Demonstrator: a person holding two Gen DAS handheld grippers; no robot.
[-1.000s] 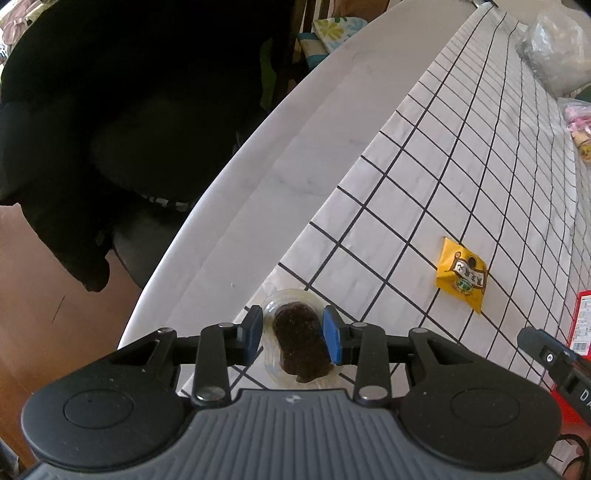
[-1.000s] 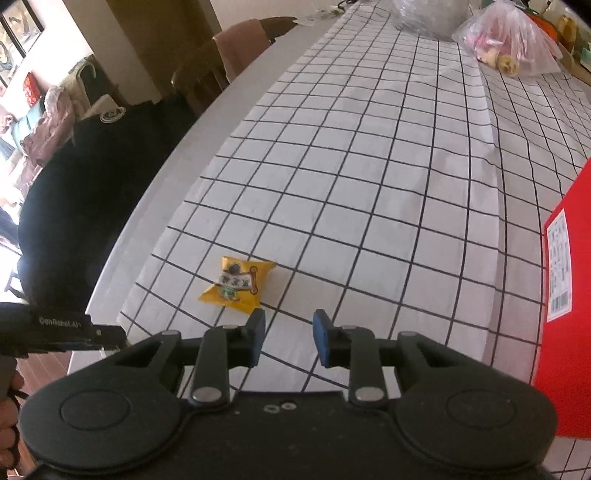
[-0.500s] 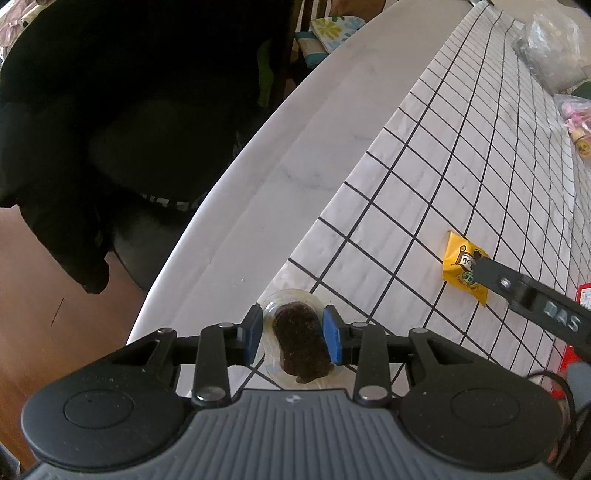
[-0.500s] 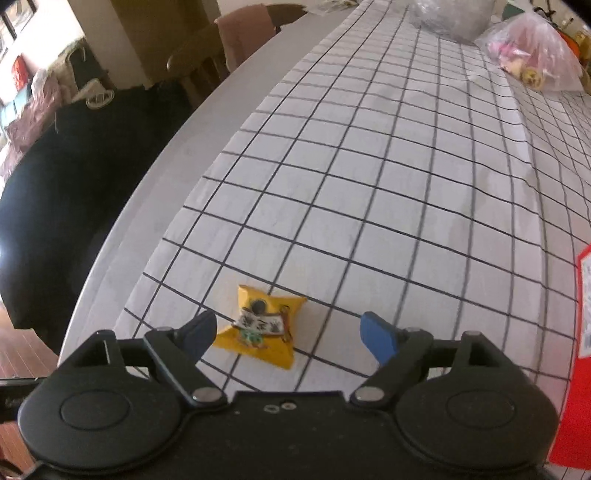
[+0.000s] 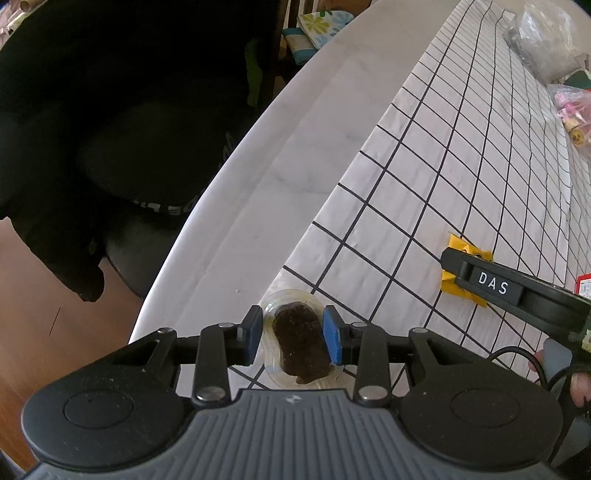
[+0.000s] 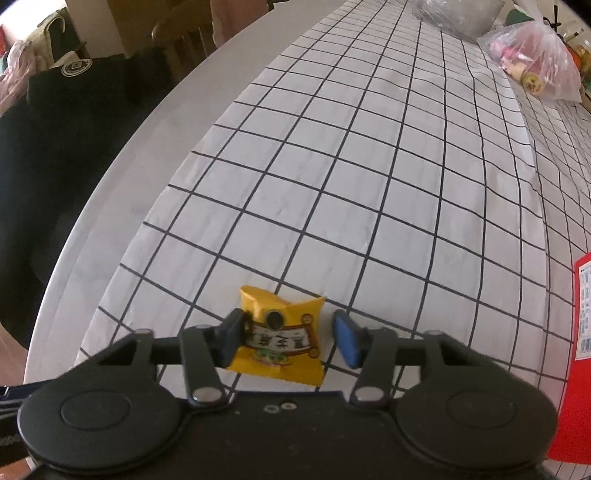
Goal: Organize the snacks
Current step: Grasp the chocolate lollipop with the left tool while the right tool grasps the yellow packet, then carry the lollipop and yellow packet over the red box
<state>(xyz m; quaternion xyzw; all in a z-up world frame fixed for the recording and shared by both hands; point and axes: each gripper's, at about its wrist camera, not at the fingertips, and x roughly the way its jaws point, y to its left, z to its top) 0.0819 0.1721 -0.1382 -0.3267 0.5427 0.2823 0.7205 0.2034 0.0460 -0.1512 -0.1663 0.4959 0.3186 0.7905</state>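
Observation:
A brown snack in a clear wrapper sits between the blue pads of my left gripper, which is shut on it just above the corner of the checked cloth. A yellow snack packet lies on the cloth between the jaws of my right gripper. These jaws are closing: the left pad touches the packet's edge, and the right pad stands a little off it. In the left wrist view a black finger of the right gripper covers most of the yellow packet.
A red box stands at the right edge. At the far end lie a plastic bag of pink snacks and a crumpled clear bag. The table's curved edge runs left, with a black garment on a chair beyond.
My right gripper opened wide, came down over the yellow packet and has narrowed around it. The left gripper kept still with the brown snack.

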